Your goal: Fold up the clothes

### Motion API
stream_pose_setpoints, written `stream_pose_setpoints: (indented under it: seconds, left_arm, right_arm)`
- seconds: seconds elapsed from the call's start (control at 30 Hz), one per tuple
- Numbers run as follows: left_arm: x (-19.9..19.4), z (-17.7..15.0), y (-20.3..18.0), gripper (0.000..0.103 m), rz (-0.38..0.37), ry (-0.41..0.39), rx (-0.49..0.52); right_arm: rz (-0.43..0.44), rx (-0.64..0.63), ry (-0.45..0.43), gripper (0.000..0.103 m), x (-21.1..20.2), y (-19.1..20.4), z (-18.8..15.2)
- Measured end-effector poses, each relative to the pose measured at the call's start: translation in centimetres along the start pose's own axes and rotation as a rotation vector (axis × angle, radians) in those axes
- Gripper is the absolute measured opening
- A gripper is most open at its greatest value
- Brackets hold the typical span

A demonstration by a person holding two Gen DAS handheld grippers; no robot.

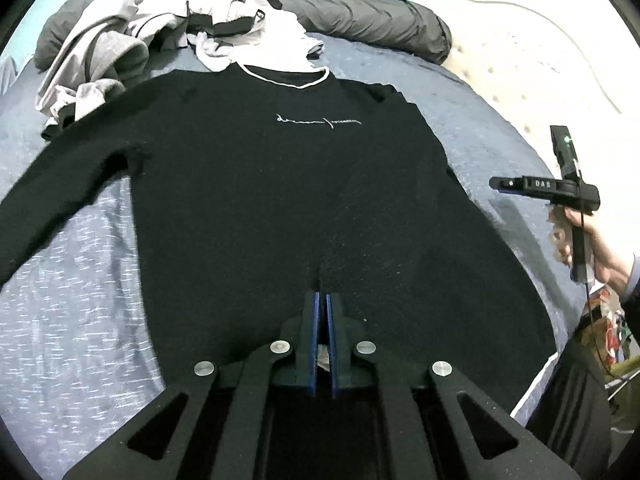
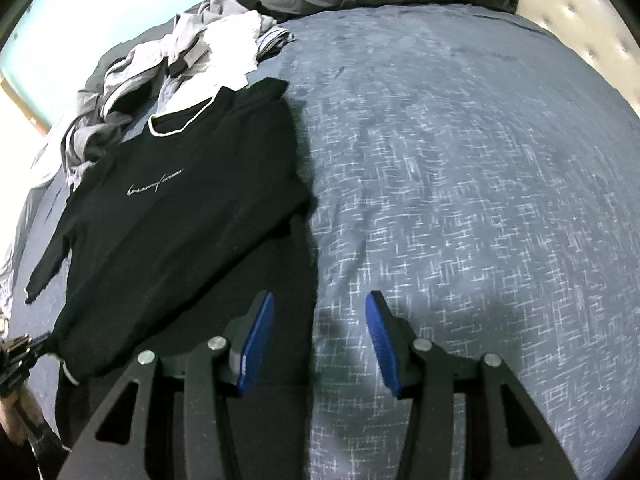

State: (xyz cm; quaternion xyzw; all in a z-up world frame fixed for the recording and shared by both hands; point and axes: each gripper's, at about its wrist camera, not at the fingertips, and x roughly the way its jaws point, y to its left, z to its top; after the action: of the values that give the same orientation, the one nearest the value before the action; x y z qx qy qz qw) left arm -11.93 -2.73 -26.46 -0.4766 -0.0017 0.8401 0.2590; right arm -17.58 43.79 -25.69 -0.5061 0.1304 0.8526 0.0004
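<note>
1. The left gripper (image 1: 323, 300) has its blue pads pressed almost together on the near hem of the black sweater (image 1: 280, 184). A small pucker of dark fabric rises just beyond the fingertips, so the jaws are clamped on the cloth.
2. The right gripper (image 2: 320, 312) has its jaws standing apart with nothing between them. Its left blue pad (image 2: 258, 340) is over the sweater's right edge; the right pad is over bare bedding.
3. The sweater lies front up on the blue-grey bedspread (image 1: 72, 300), collar at the far end, hem near. Its white-trimmed neckline (image 1: 286, 76) and a thin white script line (image 1: 318, 121) across the chest both show.
4. In the left wrist view one sleeve (image 1: 60, 184) stretches out to the left across the bedspread. In the right wrist view, the right side of the garment appears folded in over the body, leaving a straight right edge.
5. Just beyond the collar sits a heap of grey and white clothes (image 1: 160, 28), touching the neckline.
6. A dark grey duvet roll (image 1: 380, 20) runs along the far edge of the bed.
7. At the right of the left wrist view, a hand (image 1: 572, 240) grips the handle of the other gripper above the bed's right side.
8. A pale tufted headboard (image 2: 580, 12) shows at the far right.
</note>
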Motion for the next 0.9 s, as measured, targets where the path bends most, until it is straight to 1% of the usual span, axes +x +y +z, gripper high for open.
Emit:
stream_pose_setpoints:
  seconds: [0.07,0.17,0.27,0.3,0.33,0.37,0.4,0.43,0.5,0.6,0.77,0.9]
  left_arm:
    - [0.0,0.1,0.8,0.004,0.013,0.005,-0.011]
    - [0.5,-0.1,2.0,0.004,0.033,0.037,-0.026]
    - [1.1,-0.2,2.8,0.006,0.059,0.053,-0.043]
    - [1.1,-0.1,2.9,0.010,0.066,0.047,-0.052]
    - [0.9,0.2,3.0,0.023,0.076,0.031,-0.058]
    - [0.8,0.4,3.0,0.032,0.079,0.017,-0.065]
    - [0.6,0.8,2.9,0.048,0.069,-0.001,-0.078]
    - [0.4,1.2,2.9,0.053,0.055,-0.020,-0.092]
    - [0.4,2.0,2.6,0.053,0.006,-0.049,-0.115]
    - [1.6,3.0,2.1,0.053,-0.042,-0.064,-0.135]
    - [5.2,3.6,2.4,0.053,-0.072,-0.055,-0.181]
    - [7.0,3.2,2.7,0.053,-0.076,-0.054,-0.194]
  right_arm:
    - [-0.004,-0.012,0.004,0.048,0.1,0.0,0.2]
    - [-0.019,-0.033,0.012,0.048,0.7,0.1,0.5]
    - [-0.024,-0.025,0.016,0.048,1.5,0.0,1.1]
    - [-0.027,-0.028,0.013,0.048,1.7,0.0,1.3]
    - [-0.031,-0.032,0.012,0.048,1.9,0.1,1.5]
    - [-0.036,-0.040,0.013,0.048,2.2,0.1,1.7]
    - [-0.045,-0.050,0.018,0.048,2.6,0.2,1.9]
    - [-0.053,-0.059,0.022,0.048,3.0,0.3,2.2]
    - [-0.064,-0.081,0.021,0.048,3.7,0.5,2.7]
    - [-0.079,-0.119,0.017,0.048,4.8,1.0,3.5]
    - [-0.104,-0.219,0.031,0.048,6.7,2.2,4.1]
    - [-0.136,-0.296,0.022,0.048,8.0,3.0,4.5]
